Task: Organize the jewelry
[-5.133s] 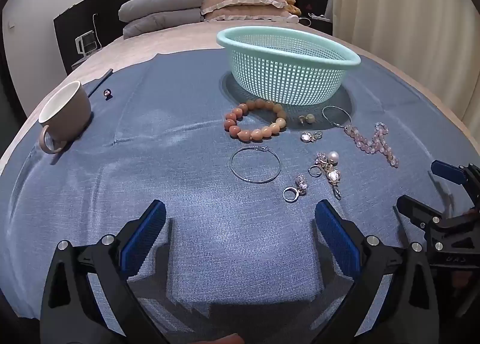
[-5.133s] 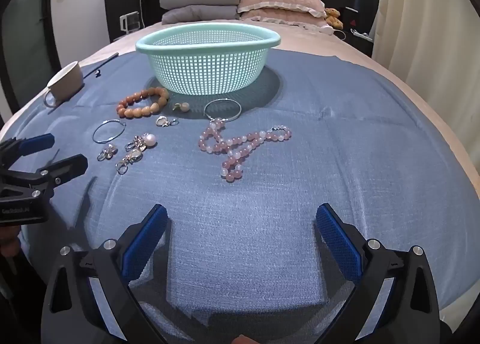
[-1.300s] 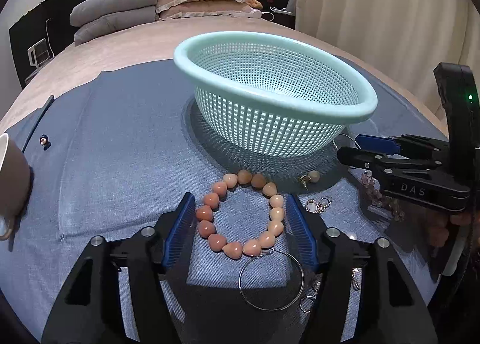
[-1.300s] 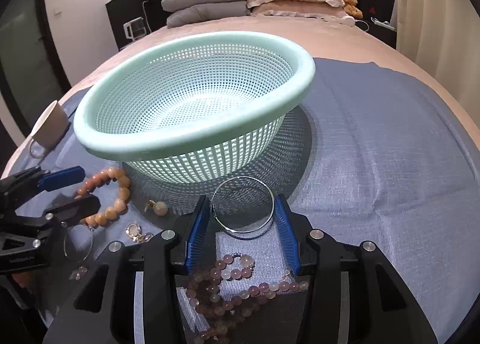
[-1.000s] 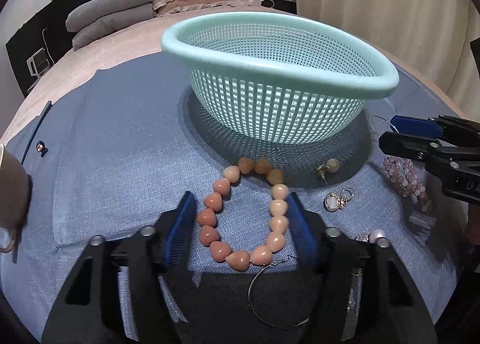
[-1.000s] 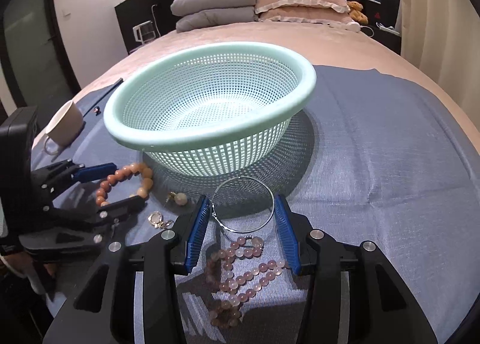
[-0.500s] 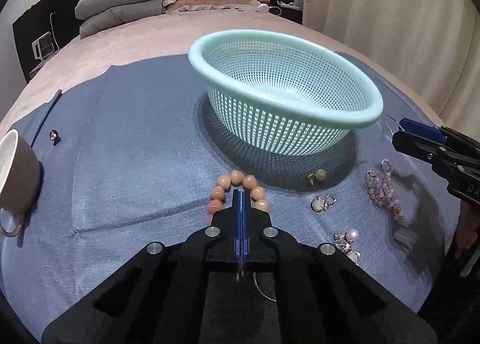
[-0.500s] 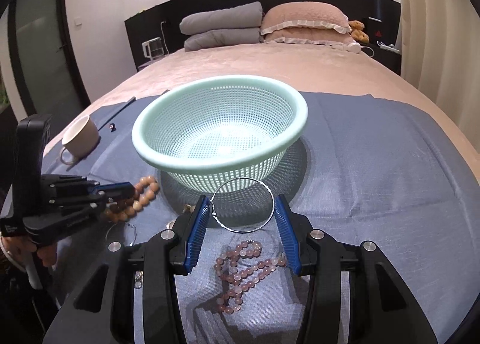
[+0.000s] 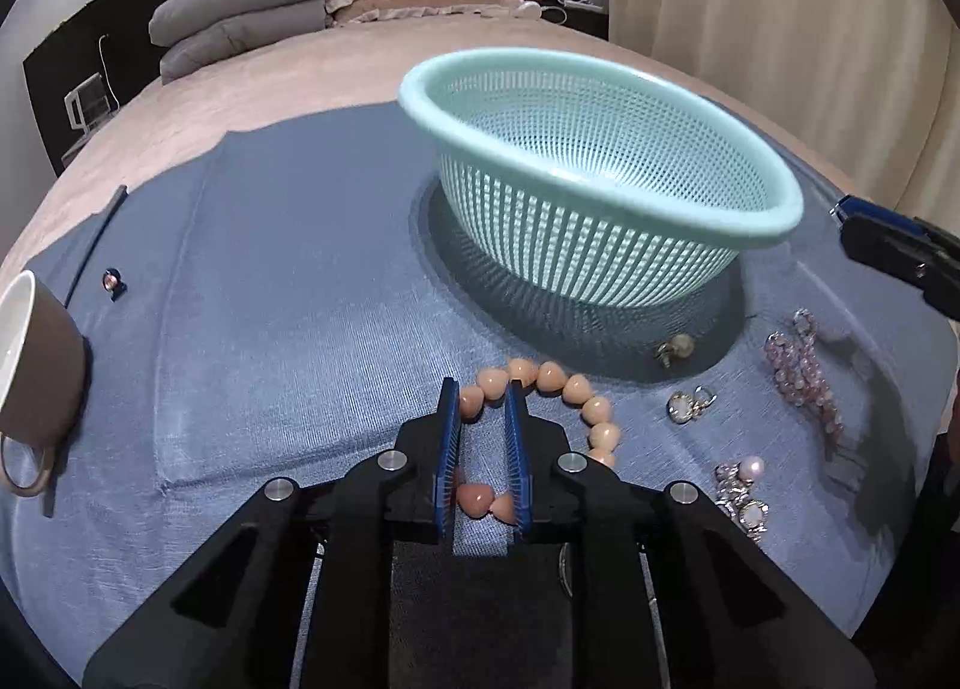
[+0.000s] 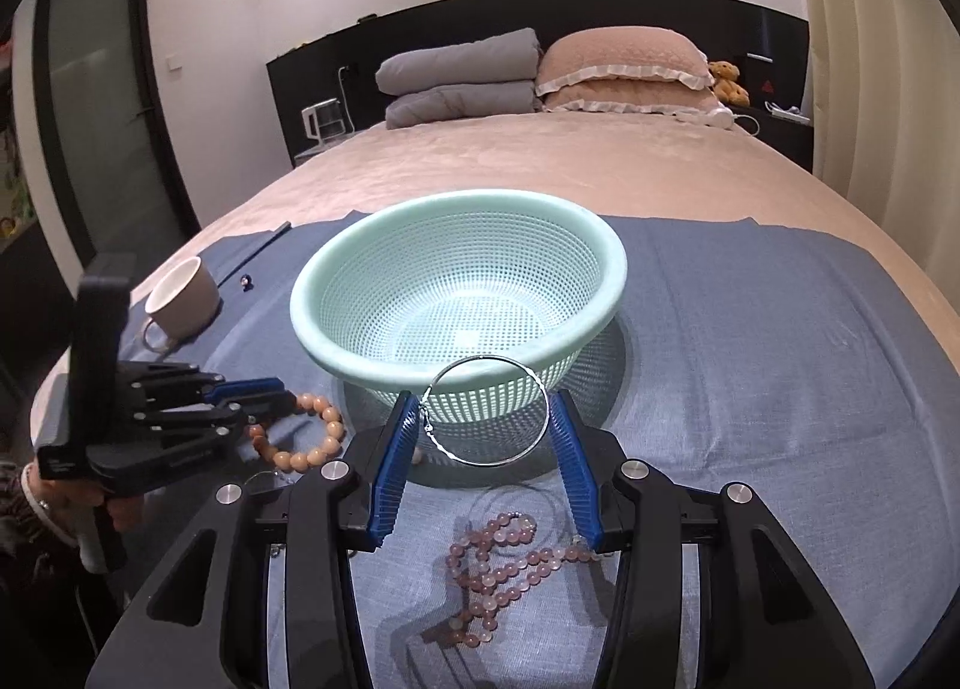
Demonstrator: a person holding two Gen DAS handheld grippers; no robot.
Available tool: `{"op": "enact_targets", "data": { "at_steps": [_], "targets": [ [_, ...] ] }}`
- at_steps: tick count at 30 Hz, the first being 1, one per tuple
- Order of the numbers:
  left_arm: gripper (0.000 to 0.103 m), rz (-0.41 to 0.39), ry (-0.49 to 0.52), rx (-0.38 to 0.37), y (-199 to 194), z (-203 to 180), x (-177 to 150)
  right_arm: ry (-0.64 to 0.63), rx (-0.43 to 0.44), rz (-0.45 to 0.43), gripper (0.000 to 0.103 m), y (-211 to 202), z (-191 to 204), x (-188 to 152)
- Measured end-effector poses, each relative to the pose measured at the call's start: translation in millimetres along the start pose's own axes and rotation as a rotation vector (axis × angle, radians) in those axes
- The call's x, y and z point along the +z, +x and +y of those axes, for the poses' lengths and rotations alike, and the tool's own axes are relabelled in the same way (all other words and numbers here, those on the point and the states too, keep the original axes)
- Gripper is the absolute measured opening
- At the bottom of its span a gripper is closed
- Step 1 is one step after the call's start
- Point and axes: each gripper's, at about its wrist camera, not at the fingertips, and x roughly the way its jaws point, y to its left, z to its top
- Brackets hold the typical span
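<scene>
Teal basket (image 10: 462, 293) empty | right hand-held gripper (image 10: 483, 413) clamps hoop (image 10: 486, 410) | left hand-held gripper (image 9: 483, 407) opening around bracelet (image 9: 564, 389) | everything left to put away

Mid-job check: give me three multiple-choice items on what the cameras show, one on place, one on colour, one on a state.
1. The silver hoop is:
A. inside the basket
B. held in the right claw
C. in the mug

2. The basket is:
A. mint green
B. red
C. black

3. The basket holds:
A. the orange bead bracelet
B. the pink bead strand
C. nothing

B: the hoop spans the right claw's blue pads, clear of the cloth.
A: rim and mesh are mint green.
C: its mesh bottom is bare.
</scene>
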Motion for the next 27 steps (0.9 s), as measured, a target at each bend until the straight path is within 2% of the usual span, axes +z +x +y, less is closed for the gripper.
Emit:
{"op": "enact_targets", "data": {
  "at_steps": [2, 3, 4, 5, 6, 8, 10, 11, 12, 13, 17, 21, 27],
  "targets": [
    [0.022, -0.010, 0.032, 0.017, 0.7, -2.5, -0.1, -0.004, 0.003, -0.003, 0.042, -1.0, 0.1, 0.8],
    [0.036, -0.008, 0.043, 0.011, 1.1, -3.7, -0.2, -0.002, 0.004, -0.002, 0.042, -0.6, -1.0, 0.6],
    [0.063, 0.001, 0.047, 0.009, 2.5, -4.3, -1.1, 0.000, 0.005, 0.000, 0.042, -0.1, -1.5, 0.5],
    [0.073, 0.039, 0.037, 0.009, 8.2, -3.6, -3.8, 0.001, 0.007, 0.003, 0.042, 0.5, -2.3, 0.0],
    [0.076, 0.037, 0.022, 0.005, 10.0, -2.2, -6.9, 0.002, 0.006, 0.004, 0.042, 0.7, -3.3, -0.5],
    [0.073, 0.026, 0.017, 0.011, 9.6, -1.2, -7.6, 0.005, 0.007, 0.001, 0.042, 0.0, -4.1, 0.2],
    [0.052, 0.030, 0.009, 0.031, 10.0, 1.9, -5.8, 0.008, 0.011, -0.001, 0.042, -0.6, -4.2, 1.2],
    [0.048, 0.027, -0.003, 0.026, 9.3, 4.7, -5.8, 0.009, 0.011, -0.002, 0.042, -0.7, -3.9, 1.2],
    [0.028, 0.028, -0.008, 0.025, 8.6, 6.5, -5.9, 0.009, 0.011, 0.000, 0.043, -0.2, -5.1, 0.9],
    [0.012, 0.034, -0.008, 0.024, 8.2, 7.2, -5.4, 0.009, 0.011, 0.002, 0.043, 0.3, -5.5, 0.9],
    [0.012, 0.037, -0.004, 0.027, 6.6, 5.9, -6.3, 0.008, 0.012, 0.000, 0.043, 0.3, -5.8, 0.1],
    [0.012, 0.041, -0.052, -0.019, -3.8, 7.9, -4.3, 0.002, 0.009, -0.014, 0.043, -2.4, -4.3, 0.5],
    [0.012, -0.041, -0.056, -0.046, -46.7, 7.5, 10.8, -0.001, 0.012, -0.041, 0.043, -6.3, -5.0, 7.2]
  ]
}}
